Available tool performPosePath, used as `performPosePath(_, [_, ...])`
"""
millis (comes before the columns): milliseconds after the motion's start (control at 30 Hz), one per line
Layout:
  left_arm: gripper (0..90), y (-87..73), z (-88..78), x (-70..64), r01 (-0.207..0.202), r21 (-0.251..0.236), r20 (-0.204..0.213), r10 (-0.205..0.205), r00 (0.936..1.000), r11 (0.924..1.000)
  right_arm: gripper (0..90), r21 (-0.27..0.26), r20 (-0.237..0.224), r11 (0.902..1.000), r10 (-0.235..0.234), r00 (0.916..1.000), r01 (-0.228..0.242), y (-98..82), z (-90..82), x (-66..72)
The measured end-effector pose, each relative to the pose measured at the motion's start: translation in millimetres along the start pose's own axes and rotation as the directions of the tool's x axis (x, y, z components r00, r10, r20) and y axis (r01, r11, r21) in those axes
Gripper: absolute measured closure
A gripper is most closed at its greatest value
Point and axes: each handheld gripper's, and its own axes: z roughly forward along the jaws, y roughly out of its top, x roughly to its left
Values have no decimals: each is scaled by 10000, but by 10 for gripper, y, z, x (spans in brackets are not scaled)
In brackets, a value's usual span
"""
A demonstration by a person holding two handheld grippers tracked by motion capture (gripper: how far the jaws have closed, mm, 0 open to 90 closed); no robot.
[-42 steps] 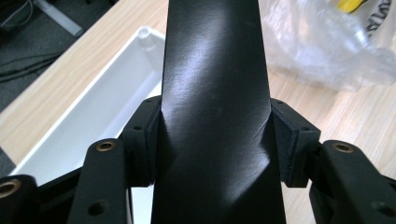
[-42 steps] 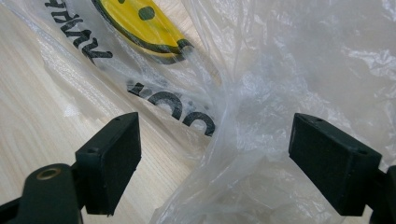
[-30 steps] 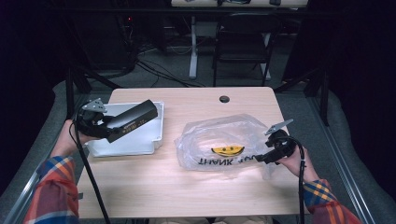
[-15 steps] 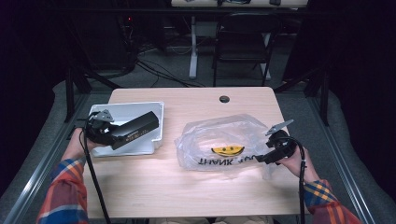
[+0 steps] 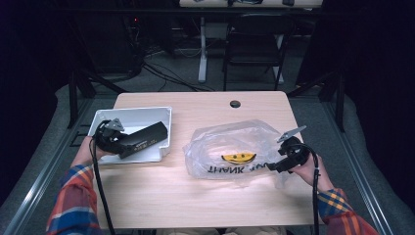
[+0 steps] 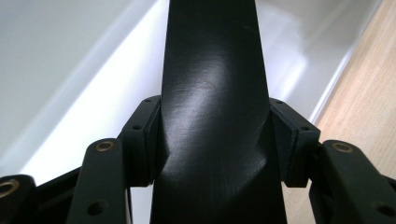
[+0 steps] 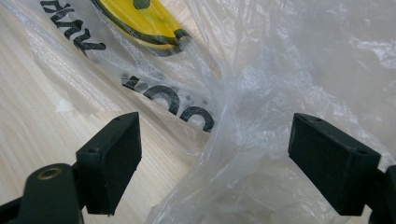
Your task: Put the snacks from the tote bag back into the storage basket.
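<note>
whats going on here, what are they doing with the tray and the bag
A person works two handheld grippers at a wooden table. The left gripper is clamped on a long black box, held low over the white tray. The right gripper stands open at the edge of the clear smiley-face plastic bag.

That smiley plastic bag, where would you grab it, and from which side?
Take the plastic bag by its crumpled edge on the person's right, coming in low from that side. The film bunches there into a raised fold, thin enough to pinch, and the right gripper already stands open around it. The flat printed middle offers nothing to clamp.
</note>
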Motion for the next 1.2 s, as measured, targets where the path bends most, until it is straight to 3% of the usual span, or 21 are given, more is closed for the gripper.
performPosePath(233, [426,-12,55,22,-116,17,71,116,9999,9999,170,69,-81,10000,-67,9999,68,5,16,20])
performPosePath(467, [419,-107,123,54,376,-27,172,-375,9991,9993,173,38,-46,9999,-165,9999,165,6,13,27])
performPosePath(533, [404,-124,138,62,785,-10,147,-785,9968,9969,174,63,-20,9998,-200,9998,200,7,14,26])
performPosePath(567, [377,-133,135,77,1108,-53,259,-1107,9935,9938,174,28,11,9998,-190,9998,190,6,17,29])
performPosePath(633, [264,-143,133,91,1620,-32,32,-1620,9868,9868,175,-38,-10,9998,-173,9998,173,8,24,37])
performPosePath(700, [210,-159,107,100,1859,-247,11,-1859,9826,9823,175,-44,10,9998,-197,9998,197,10,22,40])
performPosePath(800, [197,-149,24,112,2245,-672,-39,-2253,9743,9722,176,-40,76,9997,-244,9997,244,9,11,37])
performPosePath(867, [202,-116,-22,118,2587,-1124,-22,-2606,9654,9594,177,-101,92,9997,-208,9997,208,8,10,37])
performPosePath(900, [219,-87,-44,122,2751,-1222,-249,-2800,9597,9536,179,-62,89,9997,-256,9996,256,11,5,35])
performPosePath(933, [265,-54,-47,117,3032,-1541,-462,-3134,9485,9404,180,-83,110,9996,-256,9996,257,13,3,37])
performPosePath(967, [263,-23,-72,128,3121,-1632,-143,-3186,9478,9359,181,-75,107,9996,-284,9995,285,17,0,37])
performPosePath(1033, [344,73,-57,104,3324,-1832,-587,-3478,9357,9252,183,-127,157,9994,-325,9993,327,21,1,37])
performPosePath(1067, [345,120,-48,96,3322,-1933,-391,-3456,9376,9232,184,-219,152,9994,-255,9996,258,22,5,43])
performPosePath(1100, [367,179,-31,76,3340,-1851,-607,-3499,9348,9242,184,-195,217,9993,-301,9993,305,24,1,41])
performPosePath(1133, [404,242,4,60,3409,-1743,-974,-3607,9276,9238,184,-153,165,9993,-344,9993,347,25,-4,35])
performPosePath(1200, [461,368,74,20,3695,-1756,-1340,-3940,9093,9125,186,-141,172,9994,-301,9994,303,23,-6,31])
